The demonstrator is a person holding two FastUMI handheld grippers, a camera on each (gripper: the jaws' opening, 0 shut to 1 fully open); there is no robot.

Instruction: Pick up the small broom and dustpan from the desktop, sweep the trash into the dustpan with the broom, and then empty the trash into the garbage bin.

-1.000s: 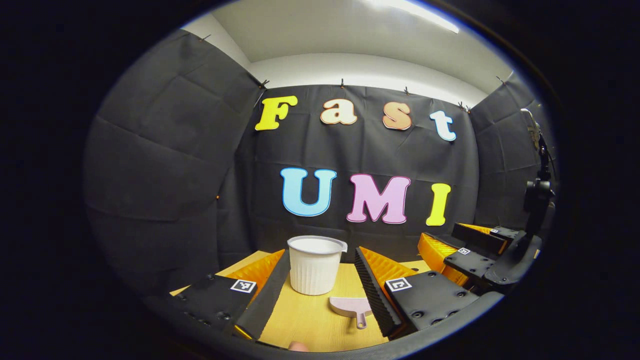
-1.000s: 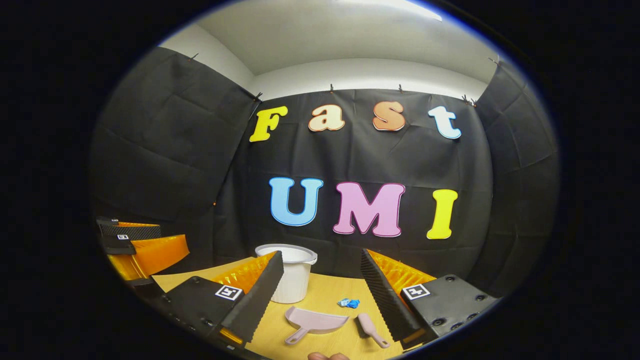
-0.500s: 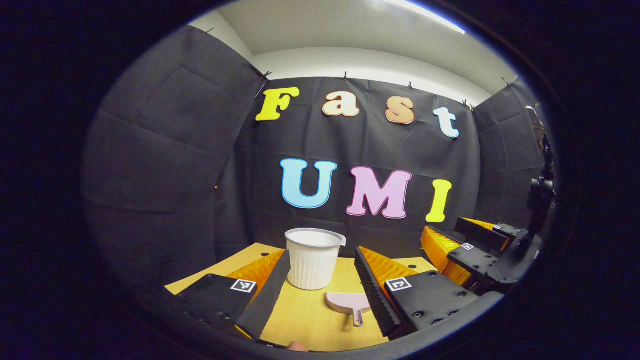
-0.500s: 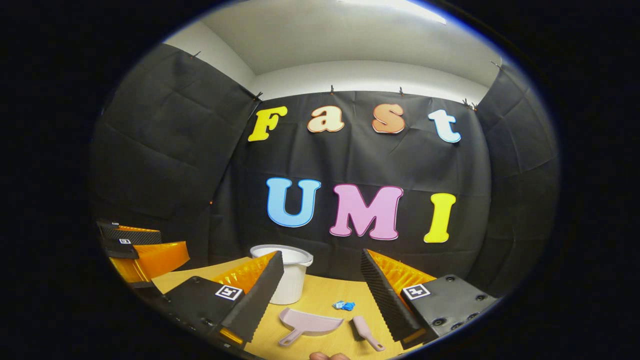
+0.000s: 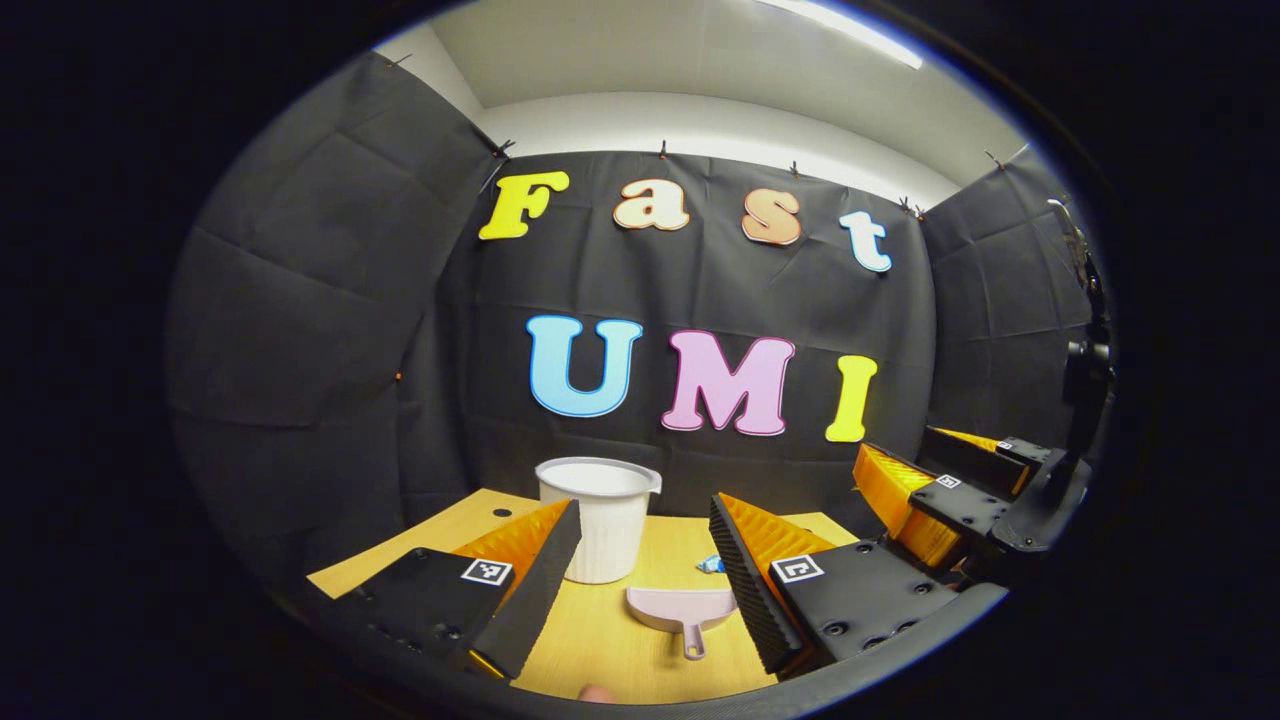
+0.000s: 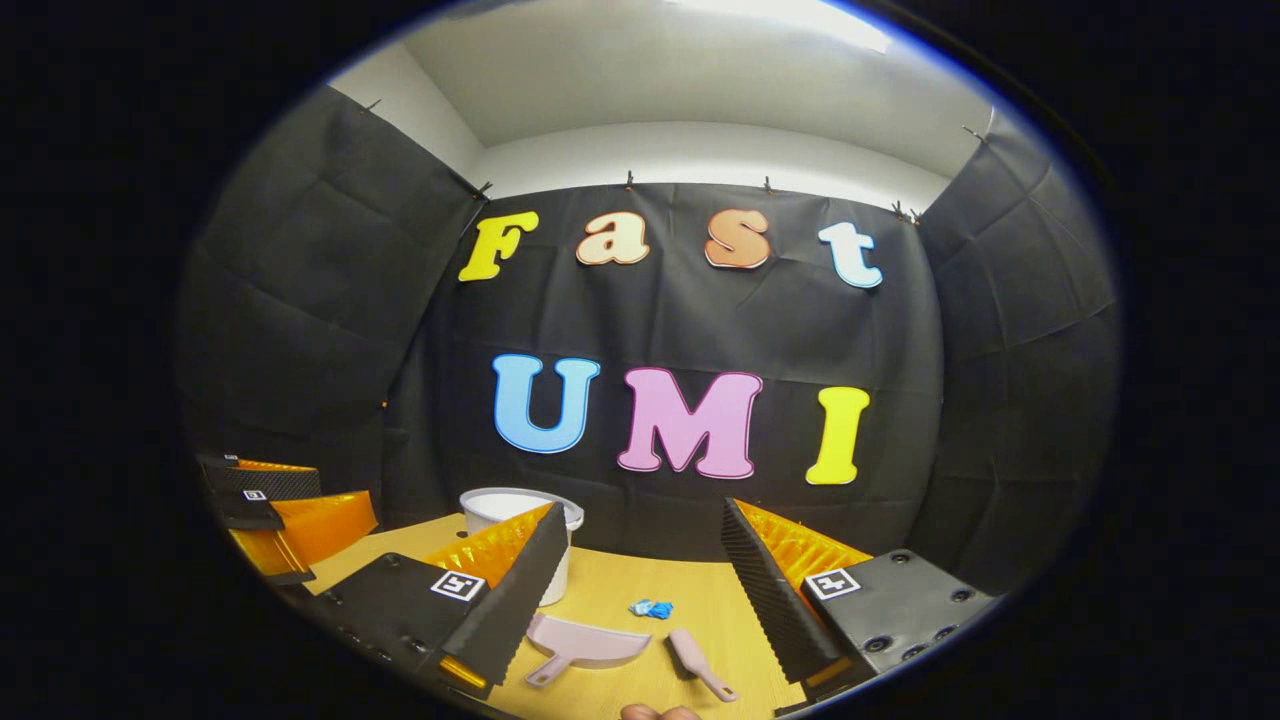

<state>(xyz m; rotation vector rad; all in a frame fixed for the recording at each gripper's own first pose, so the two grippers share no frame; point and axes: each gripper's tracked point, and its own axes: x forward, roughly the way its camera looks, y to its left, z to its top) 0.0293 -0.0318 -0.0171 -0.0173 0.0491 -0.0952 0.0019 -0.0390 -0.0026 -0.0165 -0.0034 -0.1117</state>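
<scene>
A pale pink dustpan (image 5: 680, 609) (image 6: 585, 643) lies flat on the wooden desktop (image 5: 610, 650), handle toward me. To its right in the right gripper view lies the small pink broom (image 6: 695, 660). A blue scrap of trash (image 6: 651, 607) (image 5: 711, 565) rests behind them. The white ribbed bin (image 5: 600, 518) (image 6: 515, 510) stands upright at the back. My left gripper (image 5: 645, 580) hangs open above the desk, the dustpan between its fingers' lines but lower down. My right gripper (image 6: 640, 585) is open too, with nothing held. The right gripper (image 5: 950, 495) also appears at the right of the left gripper view, and the left gripper (image 6: 270, 500) at the left of the right gripper view.
Black cloth walls close the booth on three sides right behind the desk. A dark stand (image 5: 1085, 380) rises at the far right of the left gripper view. A fingertip (image 6: 655, 712) shows at the bottom edge.
Both views have swung rightward, so bin, dustpan and broom slid left. The blue scrap has come into the left gripper view. Both grippers stay open.
</scene>
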